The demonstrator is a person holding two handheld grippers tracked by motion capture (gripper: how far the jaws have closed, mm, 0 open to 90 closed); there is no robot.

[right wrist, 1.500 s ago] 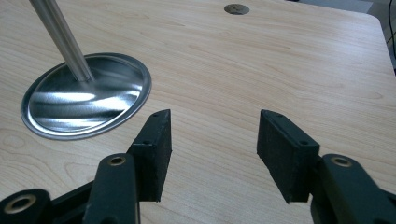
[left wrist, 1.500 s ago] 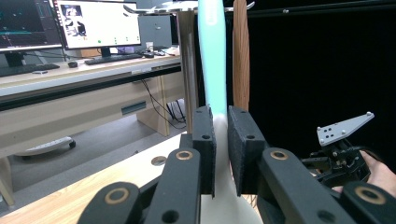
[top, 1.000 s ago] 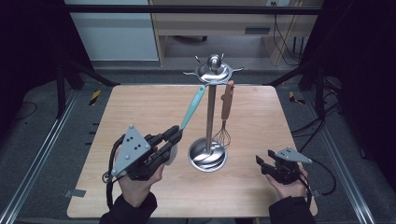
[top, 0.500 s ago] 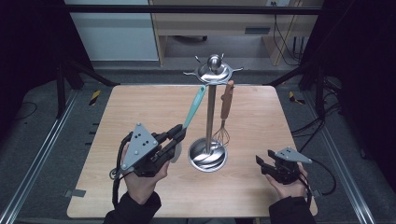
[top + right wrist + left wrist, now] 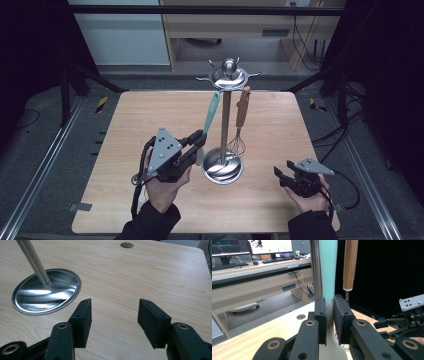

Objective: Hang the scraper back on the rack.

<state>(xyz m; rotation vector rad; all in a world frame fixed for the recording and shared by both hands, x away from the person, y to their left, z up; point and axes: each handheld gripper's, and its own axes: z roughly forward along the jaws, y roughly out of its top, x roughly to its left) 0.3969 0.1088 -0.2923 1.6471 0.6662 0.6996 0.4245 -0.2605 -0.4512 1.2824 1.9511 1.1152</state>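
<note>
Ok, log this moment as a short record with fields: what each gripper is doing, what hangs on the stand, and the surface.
left gripper: shut on the teal-handled utensil, low on it
right gripper: open, holding nothing, low over the table
steel utensil stand: upright, round base on the table
wooden-handled whisk: hanging from the stand
light wooden table: bears the stand

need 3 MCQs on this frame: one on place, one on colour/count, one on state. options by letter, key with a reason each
1. Where is the stand's base?
A. table centre
B. far left corner
C. on the floor

2. Handle colour of the utensil in the left tool?
A. red
B. teal
C. black

3. Right tool?
A. open, holding nothing
B. shut on the whisk
C. shut on the stand

1 A: the disc sits mid-table.
2 B: a teal handle rises from between its jaws.
3 A: jaws apart over bare wood.
</note>
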